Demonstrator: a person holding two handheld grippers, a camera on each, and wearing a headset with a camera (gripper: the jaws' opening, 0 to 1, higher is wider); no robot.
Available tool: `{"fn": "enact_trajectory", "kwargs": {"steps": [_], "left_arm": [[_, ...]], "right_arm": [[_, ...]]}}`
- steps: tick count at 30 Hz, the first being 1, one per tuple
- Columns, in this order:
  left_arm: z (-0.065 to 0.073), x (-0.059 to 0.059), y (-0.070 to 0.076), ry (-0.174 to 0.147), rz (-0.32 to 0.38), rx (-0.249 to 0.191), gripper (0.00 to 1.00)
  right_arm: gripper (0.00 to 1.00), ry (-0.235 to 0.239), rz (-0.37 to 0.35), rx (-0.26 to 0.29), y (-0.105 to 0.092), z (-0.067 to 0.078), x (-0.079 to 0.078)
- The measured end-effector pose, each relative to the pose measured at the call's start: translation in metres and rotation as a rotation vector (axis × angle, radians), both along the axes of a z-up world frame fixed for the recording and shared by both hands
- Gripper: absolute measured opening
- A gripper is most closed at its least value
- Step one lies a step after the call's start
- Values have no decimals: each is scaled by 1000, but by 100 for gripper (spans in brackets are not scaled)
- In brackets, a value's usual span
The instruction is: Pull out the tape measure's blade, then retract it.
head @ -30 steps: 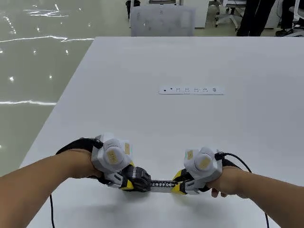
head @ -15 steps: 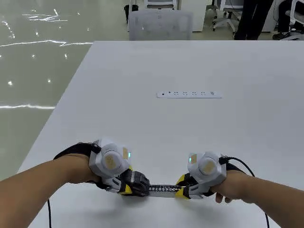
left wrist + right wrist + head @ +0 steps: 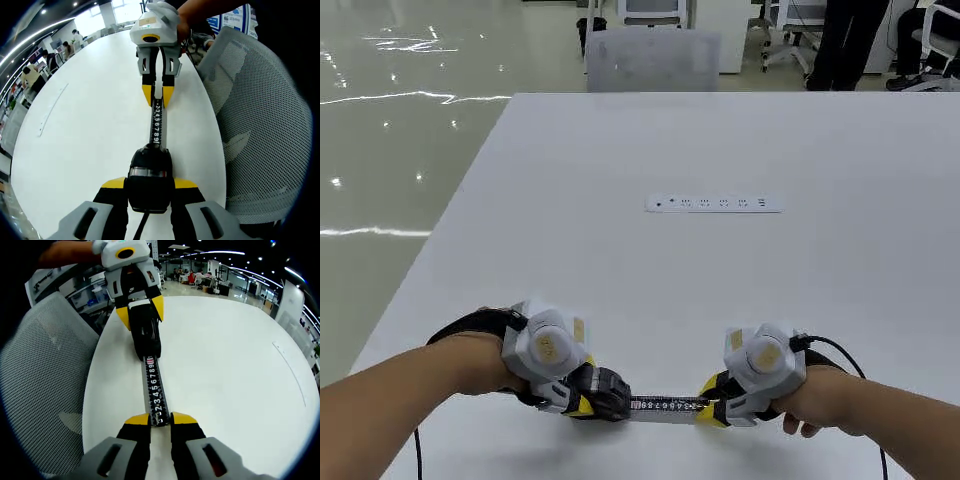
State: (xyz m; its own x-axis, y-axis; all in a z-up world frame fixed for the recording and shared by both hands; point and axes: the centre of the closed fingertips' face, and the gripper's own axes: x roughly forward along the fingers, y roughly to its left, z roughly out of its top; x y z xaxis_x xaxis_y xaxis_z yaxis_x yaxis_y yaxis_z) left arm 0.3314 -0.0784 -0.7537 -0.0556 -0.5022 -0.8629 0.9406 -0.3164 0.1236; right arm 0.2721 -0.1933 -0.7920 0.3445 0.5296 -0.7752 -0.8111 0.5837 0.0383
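Bench comes first: a broad white bench stretches away from the person. A grey mesh chair sits beside the fingers on the person's side, and a long white power strip lies well ahead of both sets of fingers. Down at the near edge, the left gripper has its yellow-tipped fingers closed round the chunky black tape measure case. The case sits between them, resting on the bench or just above it; I cannot tell which. From the case's mouth a narrow numbered metal blade runs straight to the right gripper, whose fingers are pinched shut on the blade's free end. A short length is out, the numerals reading to about nine.

The pull looks early, to my eye. To do it well, the right fingers should draw directly away from the left fingers, along the line the blade makes. They should stay low and level, with no twist that could kink the thin strip. The left fingers need to hold the case firm so it does not swivel or slip out. For the retract, it would be better to walk the right fingers back toward the case than to let go and have the tip snap home.
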Motion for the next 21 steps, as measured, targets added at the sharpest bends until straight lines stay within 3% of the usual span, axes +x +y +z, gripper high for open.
{"fn": "enact_trajectory", "kwargs": {"steps": [21], "left_arm": [[1, -3, 1, -11, -2, 4, 29]], "right_arm": [[13, -2, -20, -6, -14, 1, -9]]}}
